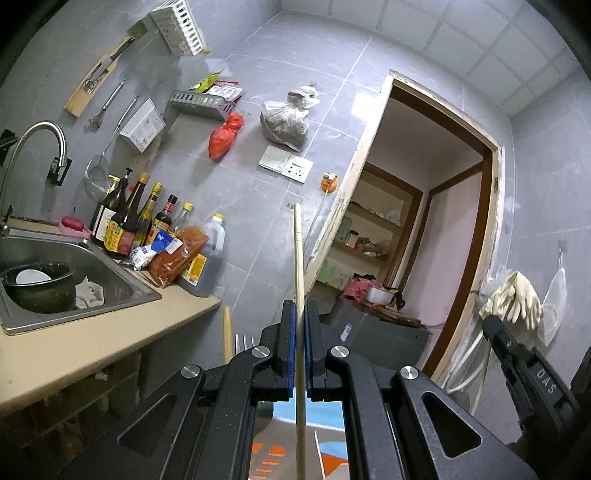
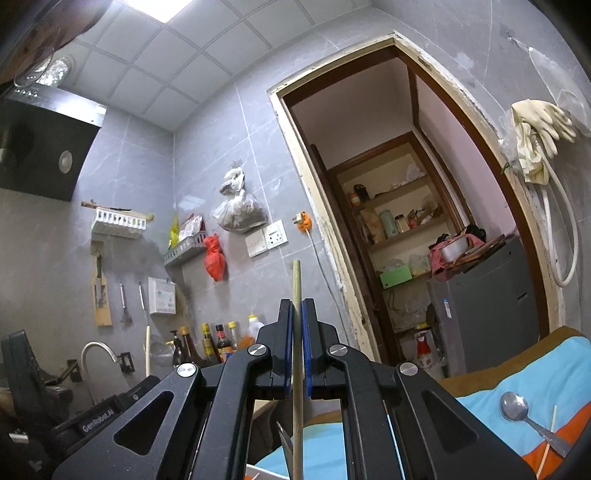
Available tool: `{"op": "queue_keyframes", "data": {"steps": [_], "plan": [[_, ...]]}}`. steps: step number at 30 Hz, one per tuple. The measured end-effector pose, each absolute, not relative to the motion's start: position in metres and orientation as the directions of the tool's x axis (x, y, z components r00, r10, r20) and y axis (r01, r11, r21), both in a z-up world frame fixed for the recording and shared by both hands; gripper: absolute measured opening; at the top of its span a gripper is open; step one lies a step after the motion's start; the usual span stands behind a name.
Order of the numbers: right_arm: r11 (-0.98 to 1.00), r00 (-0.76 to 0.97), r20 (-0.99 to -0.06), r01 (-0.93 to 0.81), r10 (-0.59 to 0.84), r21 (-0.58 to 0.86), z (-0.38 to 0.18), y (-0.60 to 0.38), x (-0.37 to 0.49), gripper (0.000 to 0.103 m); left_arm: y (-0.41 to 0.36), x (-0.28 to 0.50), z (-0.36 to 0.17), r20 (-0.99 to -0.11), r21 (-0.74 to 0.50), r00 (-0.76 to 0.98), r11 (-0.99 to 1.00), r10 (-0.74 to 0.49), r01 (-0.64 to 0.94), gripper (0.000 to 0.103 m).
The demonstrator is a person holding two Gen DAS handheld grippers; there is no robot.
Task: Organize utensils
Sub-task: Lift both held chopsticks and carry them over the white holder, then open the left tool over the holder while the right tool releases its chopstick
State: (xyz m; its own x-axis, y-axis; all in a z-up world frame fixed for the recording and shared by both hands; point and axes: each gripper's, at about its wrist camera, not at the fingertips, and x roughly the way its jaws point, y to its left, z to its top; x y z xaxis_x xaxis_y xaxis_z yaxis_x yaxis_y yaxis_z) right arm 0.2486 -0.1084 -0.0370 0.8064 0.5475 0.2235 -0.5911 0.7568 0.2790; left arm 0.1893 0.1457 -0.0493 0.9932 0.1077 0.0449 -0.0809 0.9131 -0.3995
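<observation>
My left gripper (image 1: 300,314) is shut on a pale wooden chopstick (image 1: 298,251) that stands upright between its blue pads, raised in the air and aimed at the kitchen wall. My right gripper (image 2: 297,314) is shut on a second wooden chopstick (image 2: 296,280), also upright. The right gripper's body shows at the right edge of the left wrist view (image 1: 517,354). A metal spoon (image 2: 515,406) and a thin white stick (image 2: 548,439) lie on the blue and orange cloth (image 2: 546,373). Fork tines (image 1: 244,341) and another wooden stick (image 1: 228,332) show below the left gripper.
A steel sink (image 1: 122,284) with a dark pot (image 1: 38,286) sits in the beige counter (image 1: 110,332), beside sauce bottles (image 1: 127,218). Utensils and wall racks (image 1: 177,26) hang on the grey tiles. An open doorway (image 2: 402,206) leads to shelves. Rubber gloves (image 2: 535,129) hang at right.
</observation>
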Motion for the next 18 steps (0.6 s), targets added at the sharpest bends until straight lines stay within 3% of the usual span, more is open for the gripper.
{"op": "queue_keyframes", "data": {"steps": [18], "plan": [[0.756,0.798,0.147,-0.601,0.584,0.260,-0.044,-0.108,0.243,0.007,0.134,0.188,-0.069,-0.063,-0.343,0.992,0.931,0.110,-0.125,0.004]]}}
